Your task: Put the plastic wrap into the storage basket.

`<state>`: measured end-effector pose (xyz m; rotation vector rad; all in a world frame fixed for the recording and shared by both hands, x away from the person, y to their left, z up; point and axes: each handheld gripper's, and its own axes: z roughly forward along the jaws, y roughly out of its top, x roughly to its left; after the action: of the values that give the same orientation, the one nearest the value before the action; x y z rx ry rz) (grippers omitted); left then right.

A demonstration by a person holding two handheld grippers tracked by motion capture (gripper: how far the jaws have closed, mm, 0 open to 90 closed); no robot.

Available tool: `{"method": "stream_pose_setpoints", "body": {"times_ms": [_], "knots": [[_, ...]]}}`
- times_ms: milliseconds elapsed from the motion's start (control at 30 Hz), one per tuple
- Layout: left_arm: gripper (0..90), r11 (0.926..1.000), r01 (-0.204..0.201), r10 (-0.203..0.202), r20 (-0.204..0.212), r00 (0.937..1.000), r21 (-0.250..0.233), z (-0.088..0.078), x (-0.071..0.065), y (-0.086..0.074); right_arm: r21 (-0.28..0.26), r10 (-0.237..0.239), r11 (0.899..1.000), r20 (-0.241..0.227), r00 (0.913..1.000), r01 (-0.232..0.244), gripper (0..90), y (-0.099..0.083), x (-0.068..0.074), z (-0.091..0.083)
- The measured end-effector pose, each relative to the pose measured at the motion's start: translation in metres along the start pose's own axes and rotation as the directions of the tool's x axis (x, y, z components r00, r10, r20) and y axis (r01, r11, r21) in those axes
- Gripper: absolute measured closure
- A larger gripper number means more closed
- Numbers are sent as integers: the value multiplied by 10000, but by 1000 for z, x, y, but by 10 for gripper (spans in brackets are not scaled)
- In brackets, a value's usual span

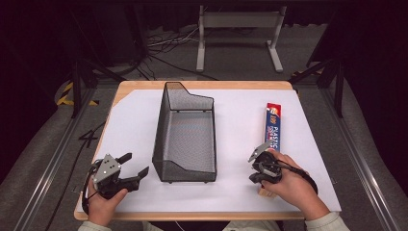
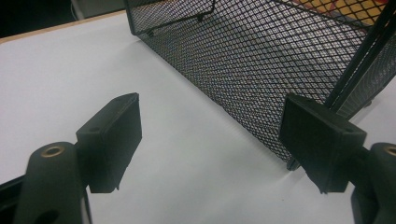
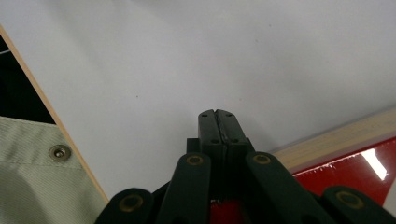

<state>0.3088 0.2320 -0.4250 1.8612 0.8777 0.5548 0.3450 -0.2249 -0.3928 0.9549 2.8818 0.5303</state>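
A black wire-mesh basket [image 1: 162, 137] stands mid-table on the white sheet [image 1: 134, 120]. A long red, blue and orange box of plastic wrap [image 1: 273, 124] lies to its right, pointing away from me. My left gripper [image 1: 136, 164] rests at the near left, open, with nothing between its jaws. In the left gripper view, that gripper [image 2: 210, 126] faces the mesh wall of the basket [image 2: 261, 60]. My right gripper [image 1: 263, 179] is held over the near end of the box, tilted down. In the right gripper view its jaws [image 3: 218, 116] are shut, pad against pad, above bare sheet, with the red box [image 3: 364, 172] beside them.
The sheet covers a wooden table whose near edge [image 3: 56, 121] shows in the right gripper view, with a pale green garment [image 3: 28, 172] below it. Beyond the table lie cables and a white metal stand [image 1: 238, 29] on the floor.
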Motion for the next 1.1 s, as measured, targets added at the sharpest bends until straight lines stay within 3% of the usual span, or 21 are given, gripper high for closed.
{"method": "stream_pose_setpoints", "body": {"times_ms": [367,633,800,900,1033,1100], "knots": [[220,10000,-4,4,30,10000,18,1,-1,1,188,574,9982,124,9983,-576,900,-20,-8,-9],[219,10000,-17,17,45,10000,-7,1,-1,1,230,1193,9926,171,9927,-1196,900,-38,-20,-17],[218,10000,-66,66,48,10000,13,2,0,1,413,1495,9876,480,9876,-1515,900,-43,-23,-20],[218,10000,-44,44,67,10000,9,2,0,1,611,1747,9815,1040,9791,-1816,900,-48,-28,-22],[219,10000,-62,62,47,10000,-4,2,0,1,604,2116,9739,1082,9714,-2188,900,-55,-35,-24],[219,10000,-76,76,47,10000,13,2,0,1,650,2391,9661,1388,9610,-2497,900,-61,-40,-26]]}}
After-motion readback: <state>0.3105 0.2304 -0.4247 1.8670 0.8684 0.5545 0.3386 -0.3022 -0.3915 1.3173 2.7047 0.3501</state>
